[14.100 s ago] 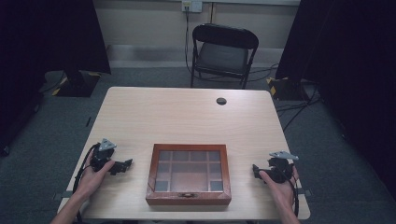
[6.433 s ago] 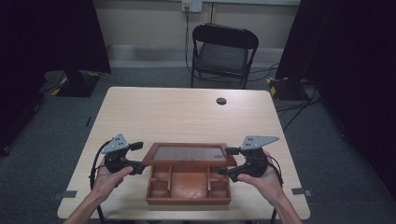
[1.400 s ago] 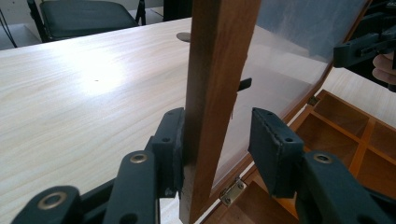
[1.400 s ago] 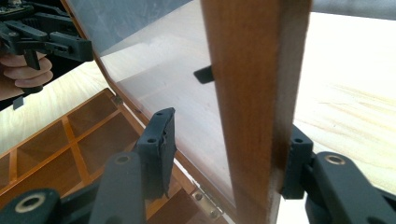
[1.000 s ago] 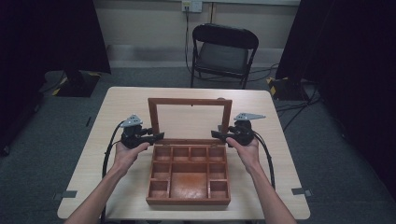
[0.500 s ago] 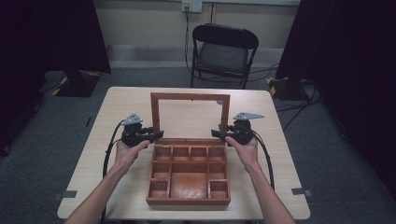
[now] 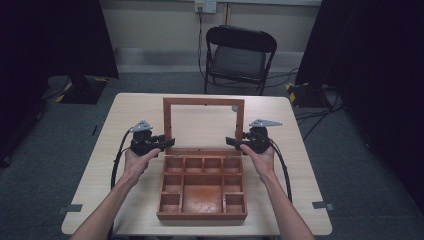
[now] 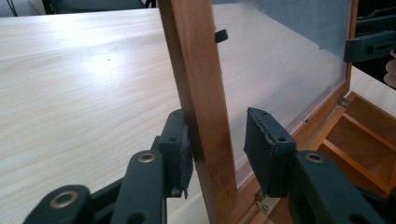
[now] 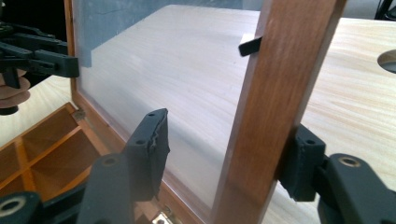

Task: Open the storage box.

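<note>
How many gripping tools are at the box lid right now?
2. The left tool straddles the left rail of the upright lid, the right tool its right rail. Each has its jaws open around the wood. None looks hidden.

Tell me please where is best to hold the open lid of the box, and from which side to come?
Probably by the lid's two wooden side bars, one gripper from each outer side, low near the hinges. The lid stands nearly upright, its middle is a thin clear pane, and each bar fits between the jaws, as the left gripper and right gripper show.
</note>
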